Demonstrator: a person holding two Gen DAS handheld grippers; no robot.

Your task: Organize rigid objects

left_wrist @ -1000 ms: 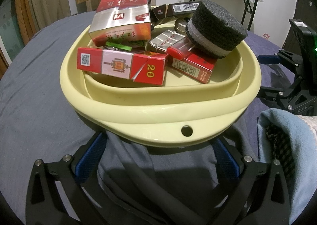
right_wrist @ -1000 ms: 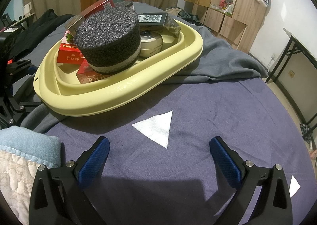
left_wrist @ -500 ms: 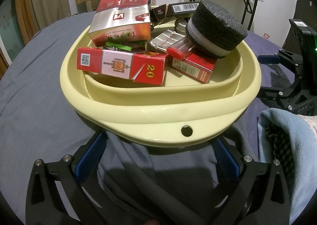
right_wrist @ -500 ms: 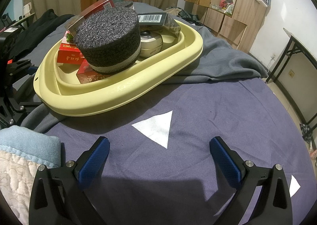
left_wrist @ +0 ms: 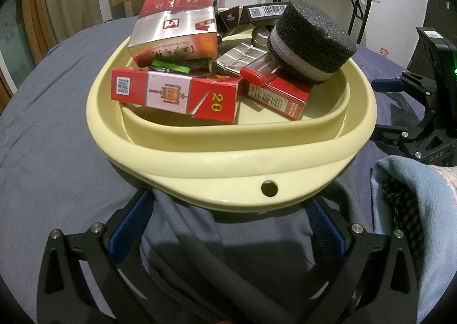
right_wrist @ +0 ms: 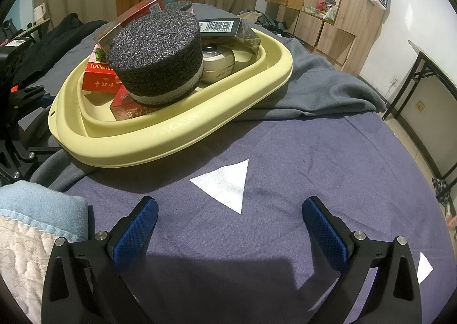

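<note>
Basin: a pale yellow basin (left_wrist: 228,152) is seen at the centre of the left wrist view and in the upper left of the right wrist view (right_wrist: 177,138); it is propped on a grey blanket (right_wrist: 314,87) over a purple sheet (right_wrist: 285,181)
Contents: a red carton marked 20 (left_wrist: 177,95) is laid along the near wall; a silver-and-red box (left_wrist: 174,35) is stacked above it, tilted; a black foam disc with a white band (left_wrist: 311,44) is rested on a red pack (left_wrist: 277,95) at the right; a red lighter (left_wrist: 257,72) is lying beside the disc; a black barcoded box (right_wrist: 222,28) and a cream round tin (right_wrist: 218,64) are seen at the far side
Left gripper (left_wrist: 228,215): jaws spread wide, nothing grasped; blue pads (left_wrist: 131,227) are placed just under the basin's near rim
Right gripper (right_wrist: 228,227): jaws released and empty; held over the sheet near a white triangle (right_wrist: 225,184), apart from the basin
Lower corner: a light blue cloth (right_wrist: 40,209) is visible at the lower left of the right wrist view
</note>
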